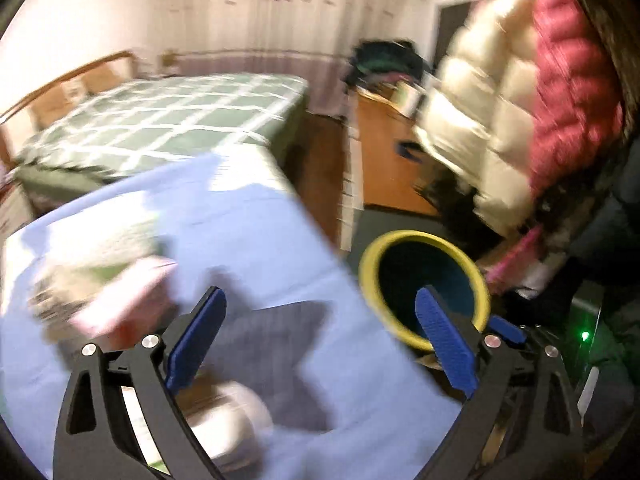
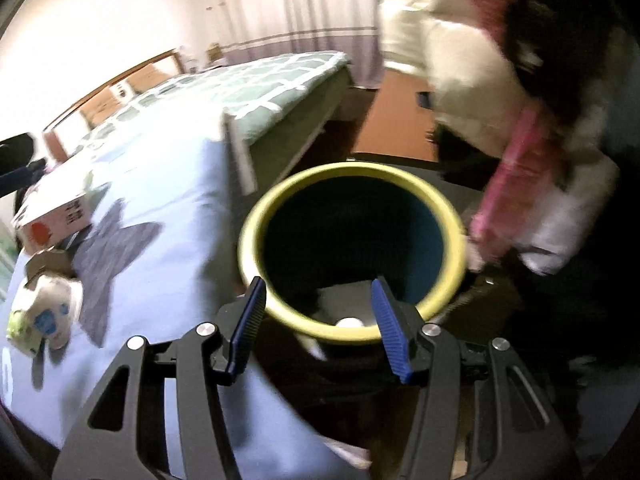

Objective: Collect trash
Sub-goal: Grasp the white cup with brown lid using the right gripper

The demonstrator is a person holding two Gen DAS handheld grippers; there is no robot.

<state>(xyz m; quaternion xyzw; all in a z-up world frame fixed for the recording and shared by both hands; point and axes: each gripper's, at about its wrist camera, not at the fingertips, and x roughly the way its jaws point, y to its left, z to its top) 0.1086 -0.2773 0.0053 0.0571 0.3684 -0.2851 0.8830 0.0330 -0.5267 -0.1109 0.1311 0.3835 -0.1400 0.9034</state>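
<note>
My left gripper (image 1: 320, 340) is open wide above the light blue tablecloth (image 1: 248, 232), with nothing between its blue pads (image 1: 196, 344). Blurred trash lies under and beside it: a pink and white box (image 1: 120, 304) and a crumpled white wrapper (image 1: 236, 420). The yellow-rimmed bin (image 1: 424, 240) stands to the right of the table. My right gripper (image 2: 320, 320) hangs open over the near rim of the bin (image 2: 352, 172), and no item is gripped. Something small and white (image 2: 348, 323) lies deep inside. The box (image 2: 56, 216), a cardboard scrap (image 2: 48, 264) and the wrapper (image 2: 44, 316) sit on the cloth's left side.
A grey star (image 2: 116, 256) is printed on the cloth. Behind the table stands a bed with a green checked cover (image 1: 168, 120). Cream and pink padded jackets (image 1: 520, 100) hang at the right above the bin. Orange wooden floor (image 1: 384, 160) shows between the bed and the jackets.
</note>
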